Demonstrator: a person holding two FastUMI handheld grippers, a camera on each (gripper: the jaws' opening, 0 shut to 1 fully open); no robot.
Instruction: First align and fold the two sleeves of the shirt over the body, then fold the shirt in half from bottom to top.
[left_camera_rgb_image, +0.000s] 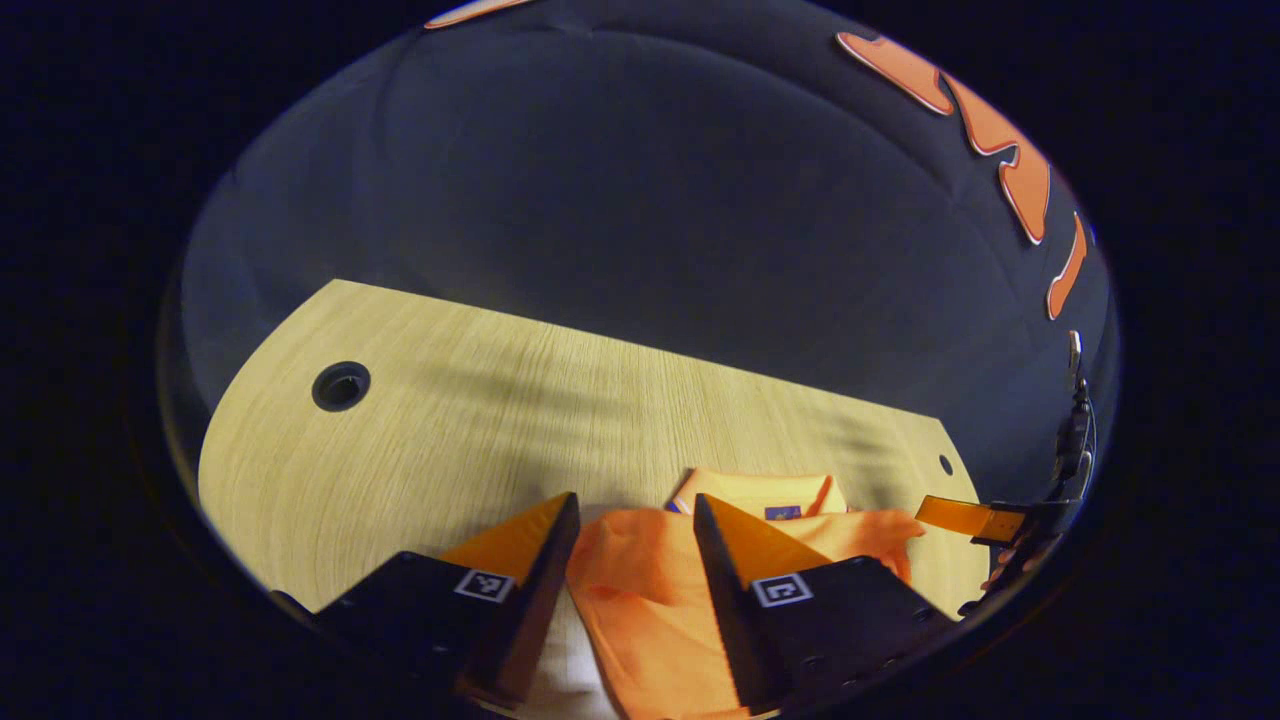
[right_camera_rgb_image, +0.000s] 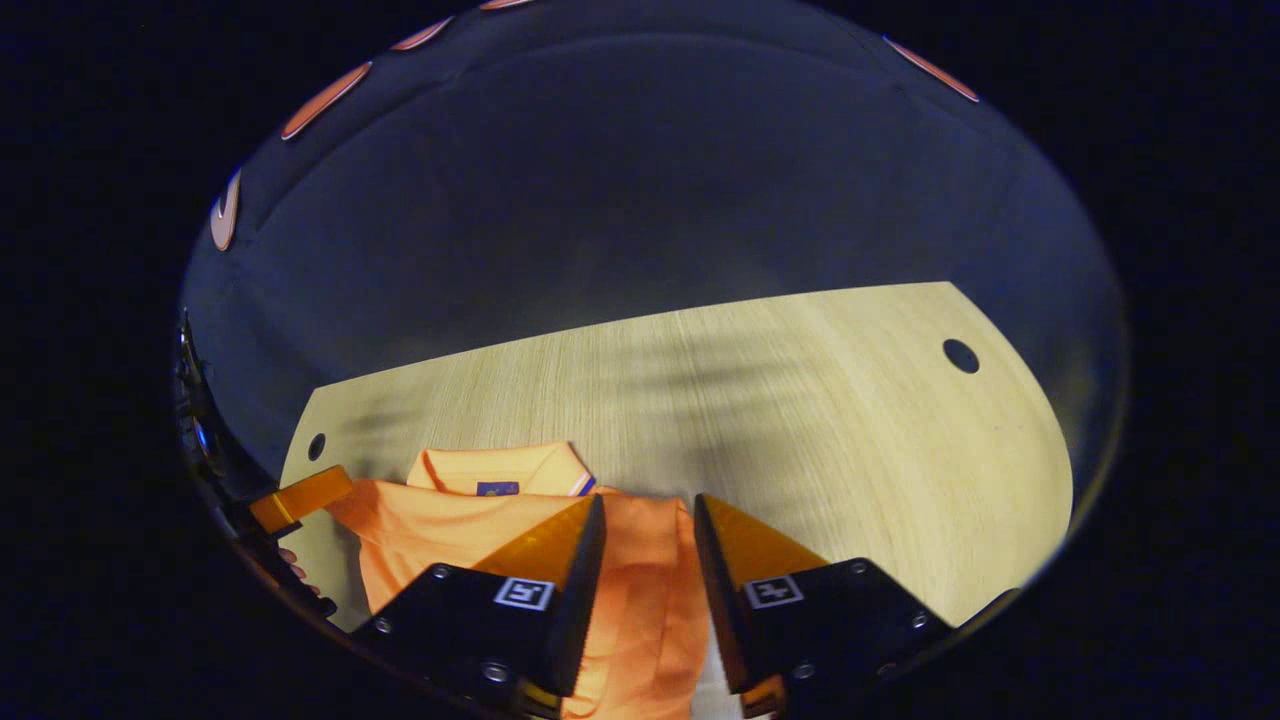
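The orange shirt (left_camera_rgb_image: 650, 590) lies on the pale wooden worktop (left_camera_rgb_image: 450, 430), and much of it is hidden. In the left gripper view its lower part runs off the bottom edge between and behind the fingers, so its hem cannot be seen; in the right gripper view the same holds, with the cloth cut off below the fingers. The collar (right_camera_rgb_image: 500, 468), with a small dark label inside it, lies flat at the far end of the shirt in both views. Whether the sleeves are already folded over the body is hard to make out; the cloth shows folds and a raised edge near the collar.

The left gripper (left_camera_rgb_image: 635, 515) stands with its jaws moderately apart, a band of shirt fabric showing between them; whether the fingers touch the cloth cannot be told. The right gripper (right_camera_rgb_image: 648, 515) has its jaws narrower but still apart, over the shirt's edge, with orange cloth in the gap.

At the right rim of the left gripper view the other gripper shows small and distorted, with fingertips of a hand (left_camera_rgb_image: 1010, 562) beside it. Round holes (left_camera_rgb_image: 341, 386) pierce the worktop near its corners.
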